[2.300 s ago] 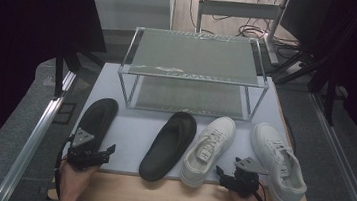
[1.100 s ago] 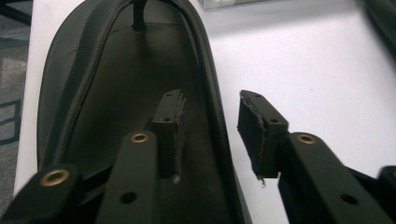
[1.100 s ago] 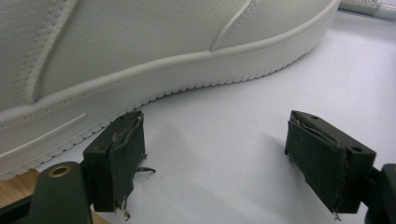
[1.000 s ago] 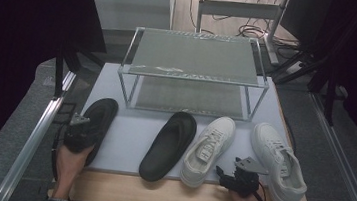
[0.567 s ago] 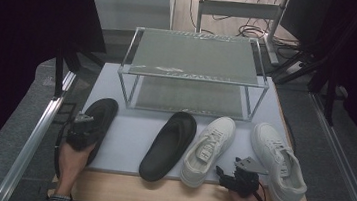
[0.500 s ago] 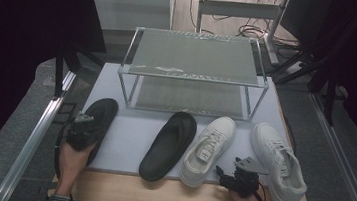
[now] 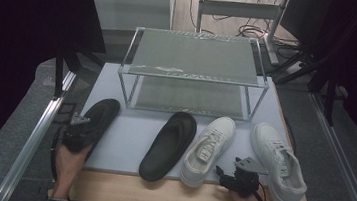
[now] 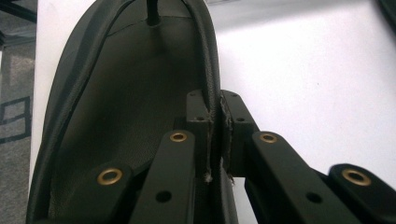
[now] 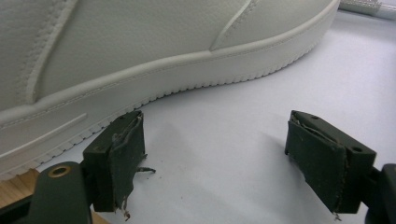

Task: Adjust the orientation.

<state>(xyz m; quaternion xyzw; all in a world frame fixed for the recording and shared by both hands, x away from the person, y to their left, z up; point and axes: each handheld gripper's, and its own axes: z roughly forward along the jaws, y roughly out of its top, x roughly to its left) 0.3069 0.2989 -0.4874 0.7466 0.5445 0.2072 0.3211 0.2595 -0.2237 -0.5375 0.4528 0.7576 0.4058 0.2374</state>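
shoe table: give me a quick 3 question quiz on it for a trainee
1. True or false: the left gripper is clamped on the strap of the black flip-flop.
2. Which way do the right gripper's jaws stand? A) shut on a lace B) wide apart with nothing between them C) shut on the mat
3. How many white sneakers lie in front of the clear rack?

Key: 1 true. 2 B. 3 two, one beside the other.
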